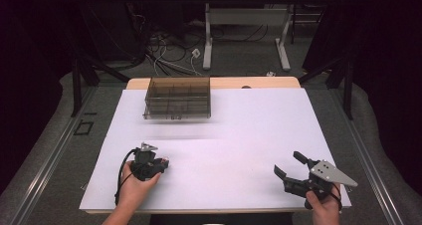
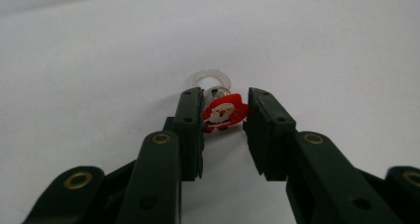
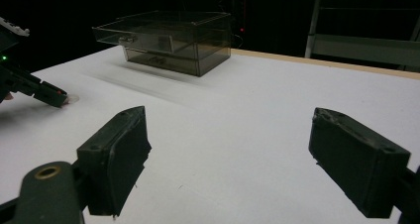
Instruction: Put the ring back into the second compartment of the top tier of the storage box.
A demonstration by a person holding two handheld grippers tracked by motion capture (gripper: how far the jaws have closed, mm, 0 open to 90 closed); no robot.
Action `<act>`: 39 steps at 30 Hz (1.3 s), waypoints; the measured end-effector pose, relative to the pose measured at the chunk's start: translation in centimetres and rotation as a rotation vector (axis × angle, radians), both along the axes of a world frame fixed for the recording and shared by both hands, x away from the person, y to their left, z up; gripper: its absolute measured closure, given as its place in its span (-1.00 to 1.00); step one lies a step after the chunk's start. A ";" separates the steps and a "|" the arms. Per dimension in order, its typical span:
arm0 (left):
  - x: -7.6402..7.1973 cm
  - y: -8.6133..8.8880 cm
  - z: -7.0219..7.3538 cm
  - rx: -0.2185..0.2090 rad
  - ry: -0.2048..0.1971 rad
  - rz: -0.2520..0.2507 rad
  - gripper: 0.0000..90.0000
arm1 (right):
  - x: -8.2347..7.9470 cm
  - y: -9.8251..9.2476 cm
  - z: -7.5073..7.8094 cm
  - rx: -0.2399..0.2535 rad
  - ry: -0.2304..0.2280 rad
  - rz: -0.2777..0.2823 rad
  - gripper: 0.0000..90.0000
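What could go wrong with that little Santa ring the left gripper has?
The left gripper pinches the Santa ring only at the fingers' very tips, so it may slip or twist out when lifted. The box sits far across the table, a long carry for so slight a hold.

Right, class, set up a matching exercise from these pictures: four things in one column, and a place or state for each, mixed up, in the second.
Things:
1. Santa ring
2. left gripper
3. right gripper
4. clear drawer box

Places or states:
A. jaws wide apart, nothing between them
B. at the far side of the white table
C. between two black jaws
D. closed on a small toy

Pairs: 1-C, 2-D, 3-A, 4-B
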State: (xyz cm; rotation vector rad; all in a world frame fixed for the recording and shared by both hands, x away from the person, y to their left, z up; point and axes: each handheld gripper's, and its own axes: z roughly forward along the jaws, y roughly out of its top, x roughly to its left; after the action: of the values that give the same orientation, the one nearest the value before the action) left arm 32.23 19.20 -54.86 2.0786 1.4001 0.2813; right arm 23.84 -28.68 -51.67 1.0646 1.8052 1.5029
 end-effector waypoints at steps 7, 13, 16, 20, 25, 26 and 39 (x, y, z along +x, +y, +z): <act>0.0 0.2 0.2 -0.012 -0.002 0.003 0.51 | 0.0 0.0 0.0 -0.002 -0.001 0.002 -0.67; 0.0 0.3 0.4 -0.020 -0.009 0.008 0.51 | 0.0 0.0 0.0 0.001 -0.001 0.002 -0.67; -0.1 0.4 0.5 -0.028 -0.010 0.009 0.51 | 0.0 0.0 0.0 0.001 -0.003 0.002 -0.67; -0.2 0.5 0.7 -0.033 -0.015 0.012 0.51 | 0.0 -0.1 0.0 -0.002 -0.006 0.003 -0.67; -0.3 0.5 0.9 -0.041 -0.019 0.012 0.51 | 0.0 -0.1 0.0 0.000 -0.004 0.006 -0.67; -0.3 0.5 0.9 -0.040 -0.022 0.013 0.51 | 0.0 -0.1 0.0 0.000 -0.004 0.004 -0.67; -0.8 0.6 1.4 -0.056 -0.055 0.017 0.51 | -0.1 -0.1 0.1 0.001 -0.001 0.006 -0.67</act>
State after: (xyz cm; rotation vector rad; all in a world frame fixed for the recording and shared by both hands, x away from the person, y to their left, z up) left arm 31.43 19.82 -53.44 2.0003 1.3784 0.3005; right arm 23.79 -28.75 -51.61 1.0604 1.8085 1.5080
